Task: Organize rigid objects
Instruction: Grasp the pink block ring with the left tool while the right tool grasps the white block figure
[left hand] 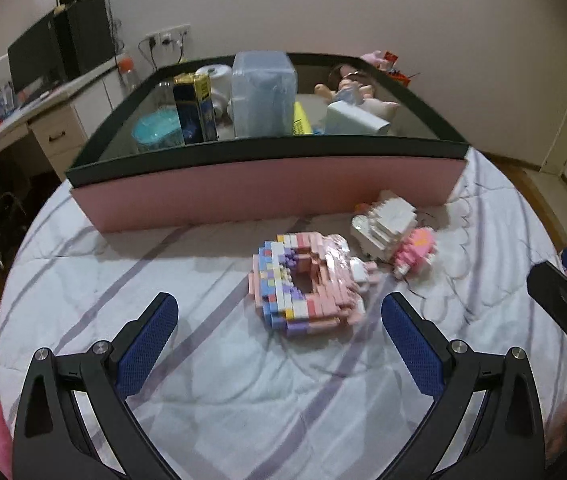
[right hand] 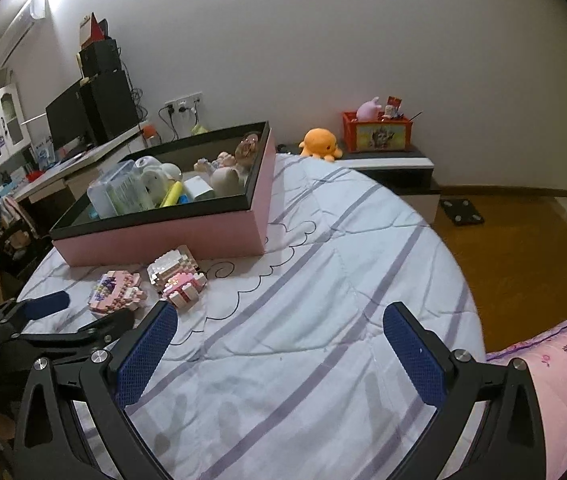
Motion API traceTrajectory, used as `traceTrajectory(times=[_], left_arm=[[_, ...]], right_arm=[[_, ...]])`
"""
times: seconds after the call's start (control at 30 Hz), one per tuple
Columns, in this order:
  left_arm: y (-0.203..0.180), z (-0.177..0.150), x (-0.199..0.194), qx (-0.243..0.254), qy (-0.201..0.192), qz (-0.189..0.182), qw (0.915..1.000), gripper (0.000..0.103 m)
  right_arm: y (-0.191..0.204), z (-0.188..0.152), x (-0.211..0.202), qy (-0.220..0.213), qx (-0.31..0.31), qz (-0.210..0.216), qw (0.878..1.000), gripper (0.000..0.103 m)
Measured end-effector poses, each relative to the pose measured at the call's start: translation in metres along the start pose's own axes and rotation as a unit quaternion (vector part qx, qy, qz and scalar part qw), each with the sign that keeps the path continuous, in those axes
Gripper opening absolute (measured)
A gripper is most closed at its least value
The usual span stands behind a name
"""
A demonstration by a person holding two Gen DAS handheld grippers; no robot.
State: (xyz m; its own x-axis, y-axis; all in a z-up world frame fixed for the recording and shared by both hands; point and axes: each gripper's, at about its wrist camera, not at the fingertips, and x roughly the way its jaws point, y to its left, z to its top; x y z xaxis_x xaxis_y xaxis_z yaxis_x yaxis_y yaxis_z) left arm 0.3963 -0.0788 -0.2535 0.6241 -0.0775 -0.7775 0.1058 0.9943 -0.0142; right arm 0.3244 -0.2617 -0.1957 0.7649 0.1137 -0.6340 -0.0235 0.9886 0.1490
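Note:
A pastel brick model with a hole in its middle (left hand: 307, 280) lies on the striped bedspread, just ahead of my open left gripper (left hand: 279, 312), which holds nothing. To its right stand a white brick model (left hand: 383, 224) and a small pink brick model (left hand: 415, 250). Behind them is the pink box with a black rim (left hand: 267, 196). In the right wrist view the same pastel model (right hand: 117, 290), white model (right hand: 171, 266) and pink model (right hand: 185, 286) lie left of my open, empty right gripper (right hand: 279, 320). The left gripper (right hand: 79, 314) shows there beside the pastel model.
The pink box (right hand: 163, 234) holds a clear container (left hand: 263, 92), a blue-and-gold carton (left hand: 195, 108), a teal tub (left hand: 155, 132), a white box (left hand: 357, 120) and soft toys. A desk (right hand: 75, 168) stands left. An orange plush (right hand: 319, 142) and red crate (right hand: 377, 132) sit on a low cabinet.

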Motion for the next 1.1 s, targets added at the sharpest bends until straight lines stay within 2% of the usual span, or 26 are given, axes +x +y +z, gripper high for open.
traceTrajectory(times=[0.17,0.27,0.3,0.33,0.53,0.63,0.9,1.03,1.07,1.1], left_arm=[[-0.003,0.007,0.014,0.002,0.018,-0.007,0.9998,0.099],[-0.006,0.009,0.015,0.009,0.013,-0.024,0.9996,0.082],[-0.006,0.011,0.015,0.009,0.008,-0.037,0.9992,0.069],[-0.004,0.013,0.014,0.01,0.005,-0.045,0.9989,0.064],[0.009,0.004,-0.001,0.029,-0.002,-0.037,0.9989,0.063],[0.022,-0.003,-0.01,0.03,-0.005,-0.03,0.9991,0.063],[0.063,-0.018,-0.021,0.009,-0.002,-0.004,0.9999,0.063],[0.074,-0.016,-0.019,0.001,-0.004,-0.009,0.9999,0.064],[0.077,-0.016,-0.018,-0.001,-0.004,-0.01,0.9999,0.064],[0.078,-0.015,-0.017,-0.002,-0.003,-0.011,0.9999,0.064]], right_arm=[[0.002,0.004,0.013,0.018,-0.002,0.013,1.0,0.103],[0.004,0.005,0.018,0.025,-0.005,0.011,1.0,0.103],[0.006,0.005,0.019,0.029,-0.008,0.01,1.0,0.103],[0.007,0.005,0.02,0.031,-0.01,0.008,0.999,0.103],[0.022,0.007,0.025,0.045,-0.028,0.001,0.999,0.103],[0.036,0.012,0.035,0.066,-0.051,0.006,0.997,0.103],[0.078,0.022,0.077,0.106,-0.078,0.04,0.991,0.103],[0.087,0.022,0.091,0.115,-0.076,0.04,0.99,0.103],[0.089,0.022,0.094,0.116,-0.082,0.036,0.989,0.099],[0.091,0.021,0.096,0.113,-0.088,0.034,0.989,0.088]])
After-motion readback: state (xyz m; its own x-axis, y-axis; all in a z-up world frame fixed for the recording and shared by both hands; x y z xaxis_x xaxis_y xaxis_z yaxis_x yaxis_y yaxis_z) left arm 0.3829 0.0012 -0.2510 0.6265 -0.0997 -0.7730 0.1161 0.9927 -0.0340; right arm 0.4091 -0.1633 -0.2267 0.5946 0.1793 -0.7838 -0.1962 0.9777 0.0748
